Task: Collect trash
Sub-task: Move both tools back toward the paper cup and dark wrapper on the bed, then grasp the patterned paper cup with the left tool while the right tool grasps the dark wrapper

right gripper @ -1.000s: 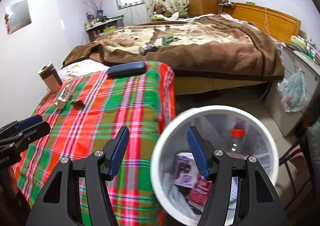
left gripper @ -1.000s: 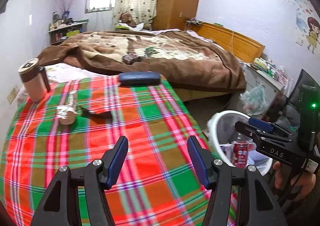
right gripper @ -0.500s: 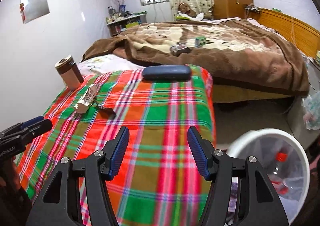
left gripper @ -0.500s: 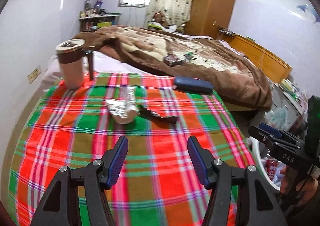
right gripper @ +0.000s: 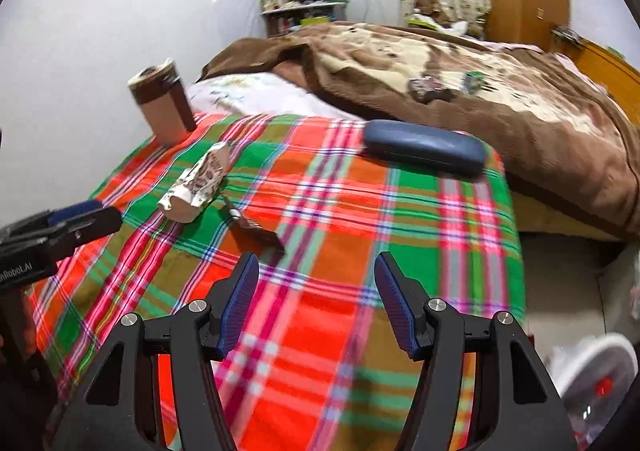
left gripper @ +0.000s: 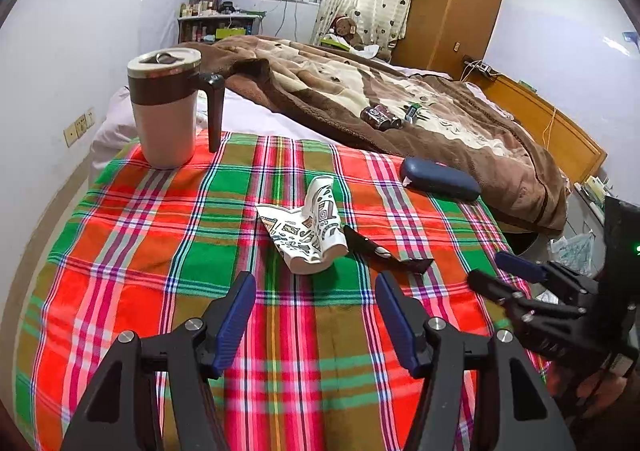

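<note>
Both fisheye views look forward and downward along their own claw, close over the plaid-covered tabletop (left gripper: 160,251), toward the bed (left gripper: 440,123) and far window. They share the crumpled paper cup (left gripper: 312,227), mug (left gripper: 166,111) and blue case (left gripper: 440,179). Each catches the other claw at a frame edge.

The near half of the plaid tablecloth (left gripper: 132,263) lies bare, open ground in front of both grippers. Mid-cloth, a crushed paper cup (left gripper: 310,229) touches a dark wrapper (left gripper: 384,253) beside it. A lidded mug (left gripper: 166,111) stands upright at the far left corner and a blue glasses case (left gripper: 440,179) lies along the far right edge, well apart.
</note>
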`<state>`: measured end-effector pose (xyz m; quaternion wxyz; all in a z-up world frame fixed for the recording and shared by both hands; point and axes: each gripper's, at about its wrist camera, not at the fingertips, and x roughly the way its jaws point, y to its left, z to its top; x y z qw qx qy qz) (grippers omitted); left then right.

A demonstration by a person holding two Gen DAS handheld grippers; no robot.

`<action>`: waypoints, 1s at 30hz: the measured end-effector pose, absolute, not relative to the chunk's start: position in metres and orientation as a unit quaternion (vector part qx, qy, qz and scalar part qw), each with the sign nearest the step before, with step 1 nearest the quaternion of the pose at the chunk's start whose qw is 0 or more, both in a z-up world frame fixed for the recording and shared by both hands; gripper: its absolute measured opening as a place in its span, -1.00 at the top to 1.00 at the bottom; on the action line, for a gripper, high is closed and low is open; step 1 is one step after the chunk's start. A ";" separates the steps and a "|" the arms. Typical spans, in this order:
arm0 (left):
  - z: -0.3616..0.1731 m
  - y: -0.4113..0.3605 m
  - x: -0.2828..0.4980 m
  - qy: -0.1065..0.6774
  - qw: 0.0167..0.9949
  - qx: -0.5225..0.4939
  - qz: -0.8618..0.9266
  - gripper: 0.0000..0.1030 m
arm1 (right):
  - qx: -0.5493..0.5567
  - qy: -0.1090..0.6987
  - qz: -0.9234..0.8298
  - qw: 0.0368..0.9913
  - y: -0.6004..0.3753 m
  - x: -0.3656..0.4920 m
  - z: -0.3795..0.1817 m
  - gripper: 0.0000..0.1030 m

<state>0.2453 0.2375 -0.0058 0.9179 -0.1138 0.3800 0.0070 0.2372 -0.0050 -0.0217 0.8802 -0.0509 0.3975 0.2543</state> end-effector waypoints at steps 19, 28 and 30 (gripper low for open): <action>-0.015 0.249 0.301 0.396 0.909 -0.129 -0.020 -0.29 | -0.131 0.421 0.305 0.844 0.051 0.263 -0.047 -0.20; -0.032 0.241 0.328 0.420 0.898 -0.130 -0.018 -0.29 | -0.104 0.428 0.300 0.846 0.038 0.266 -0.047 0.57; -0.036 0.238 0.332 0.421 0.899 -0.120 -0.014 -0.29 | -0.103 0.428 0.297 0.848 0.035 0.266 -0.048 0.68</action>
